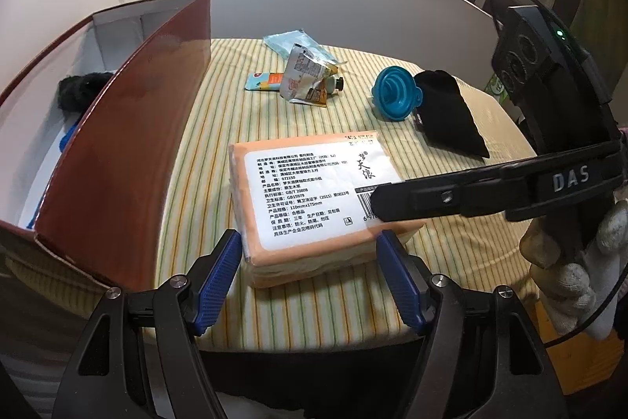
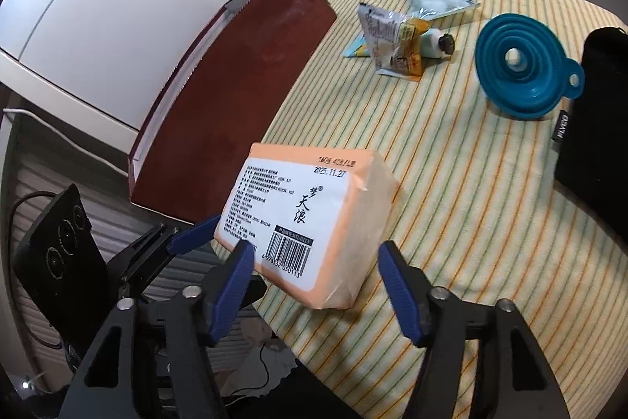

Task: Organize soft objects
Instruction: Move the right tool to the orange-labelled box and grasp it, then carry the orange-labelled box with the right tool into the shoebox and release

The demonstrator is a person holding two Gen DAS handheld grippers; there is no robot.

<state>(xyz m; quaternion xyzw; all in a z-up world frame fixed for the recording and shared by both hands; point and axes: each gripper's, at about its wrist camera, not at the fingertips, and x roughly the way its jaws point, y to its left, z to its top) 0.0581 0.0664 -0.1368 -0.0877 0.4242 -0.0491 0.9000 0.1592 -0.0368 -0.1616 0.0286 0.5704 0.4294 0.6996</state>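
A soft tissue pack (image 1: 314,207), orange plastic wrap with a white printed label and barcode, lies at the centre of both views on the counter (image 1: 353,301), which is draped in a yellow striped cloth. The pack is a slightly squashed brick, its wrap creased at the corners.

In the left wrist view the left tongs (image 1: 310,250) stand spread, their ribbed blue pads either side of the pack's near end, at or just short of its corners. The right tongs enter from the right of the frame, one black finger (image 1: 431,201) lying over the barcode. A gloved hand (image 1: 569,262) holds them at the lower right.

The right wrist view shows the right tongs (image 2: 314,258) spread, one pad over the label, the other beside the pack's side. The left tongs (image 2: 188,234) show at the lower left.

A glossy brown box (image 1: 129,128) stands at the left; only the left wrist view shows its white inside and a black fuzzy item (image 1: 80,91) there. Further back lie a ribbed blue funnel (image 1: 396,93), a black pouch (image 1: 451,112), a crinkled sachet (image 1: 306,73) and a clear packet (image 1: 294,44).
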